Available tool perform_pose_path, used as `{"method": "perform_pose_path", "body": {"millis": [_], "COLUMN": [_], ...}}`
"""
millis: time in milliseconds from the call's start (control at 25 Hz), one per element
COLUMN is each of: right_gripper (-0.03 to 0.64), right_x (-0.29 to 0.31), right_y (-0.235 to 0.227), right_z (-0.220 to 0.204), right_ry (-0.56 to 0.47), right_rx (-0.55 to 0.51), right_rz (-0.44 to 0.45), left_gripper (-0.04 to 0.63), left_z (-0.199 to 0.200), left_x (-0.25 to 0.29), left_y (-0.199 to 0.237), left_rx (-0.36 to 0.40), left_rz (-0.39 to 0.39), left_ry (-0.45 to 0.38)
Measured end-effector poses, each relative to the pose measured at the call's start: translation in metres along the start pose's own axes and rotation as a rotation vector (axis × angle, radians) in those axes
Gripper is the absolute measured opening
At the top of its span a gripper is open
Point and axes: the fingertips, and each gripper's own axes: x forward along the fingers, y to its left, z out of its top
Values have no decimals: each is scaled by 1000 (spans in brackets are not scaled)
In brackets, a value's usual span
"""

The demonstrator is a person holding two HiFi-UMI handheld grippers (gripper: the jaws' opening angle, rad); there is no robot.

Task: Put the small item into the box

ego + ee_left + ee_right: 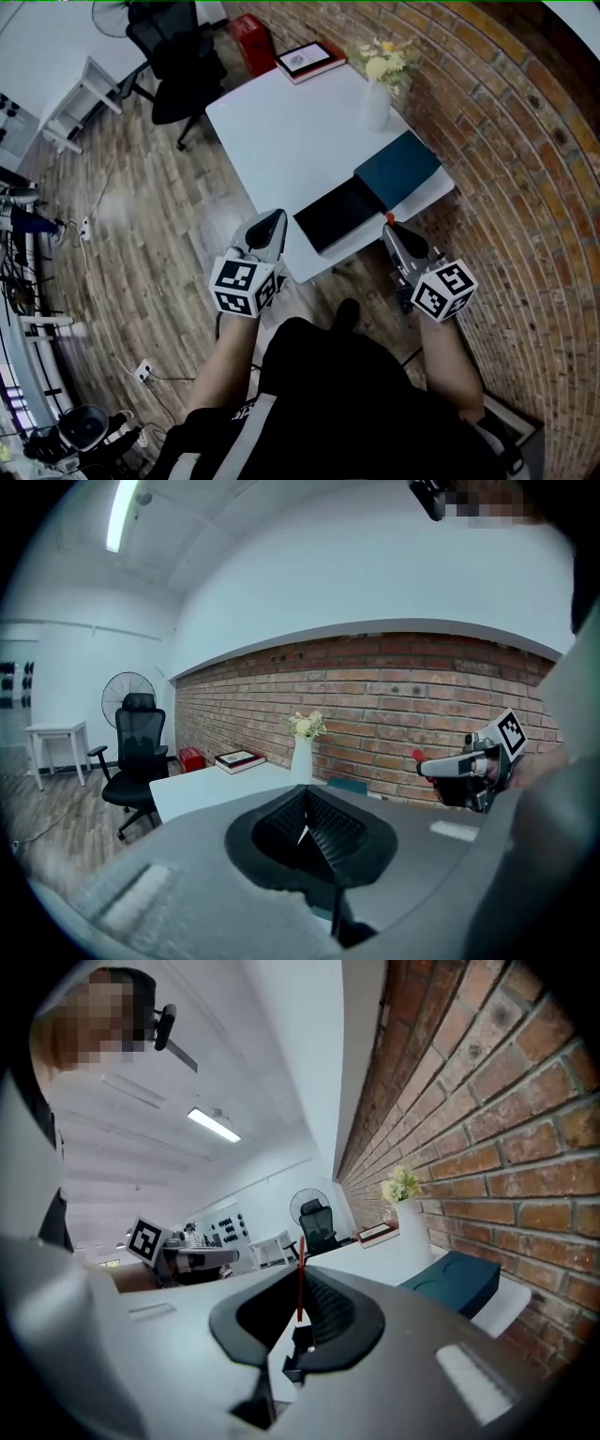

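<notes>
A dark teal box (398, 167) lies at the near right corner of the white table (281, 131), and a flat black tray-like part (339, 214) lies beside it at the table's front edge. My right gripper (388, 225) hovers just off that edge, shut on a small thin red item (300, 1274) that sticks up between its jaws. In the right gripper view, the teal box (450, 1283) shows ahead to the right. My left gripper (274, 220) is held off the table's front left, shut with nothing in it (305, 832).
A white vase with flowers (377, 103) stands behind the teal box. A framed book (309, 59) lies at the far table edge. A black office chair (178, 56) and a red container (253, 42) stand beyond. The brick wall (506, 141) runs along the right.
</notes>
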Motion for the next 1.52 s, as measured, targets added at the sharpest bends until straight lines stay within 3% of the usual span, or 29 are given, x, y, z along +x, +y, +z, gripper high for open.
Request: {"method": "perform_pose_path", "body": {"millis": [400, 800, 1080, 1520], "right_gripper": [12, 12, 12, 12], "right_x": [10, 45, 67, 108], "right_y": [2, 39, 30, -28], "right_z": [16, 13, -26, -76], "right_ry": [0, 18, 101, 240], "right_rx": [-22, -36, 9, 87], "right_rz": [-69, -118, -157, -145], "left_gripper": [8, 8, 8, 8], "left_z": [6, 8, -11, -35], "left_x": [3, -11, -2, 48], "left_y": [25, 70, 78, 89], "left_rx": [-50, -65, -76, -99], "left_rz": [-44, -91, -120, -100], "left_ry": [-30, -61, -23, 67]}}
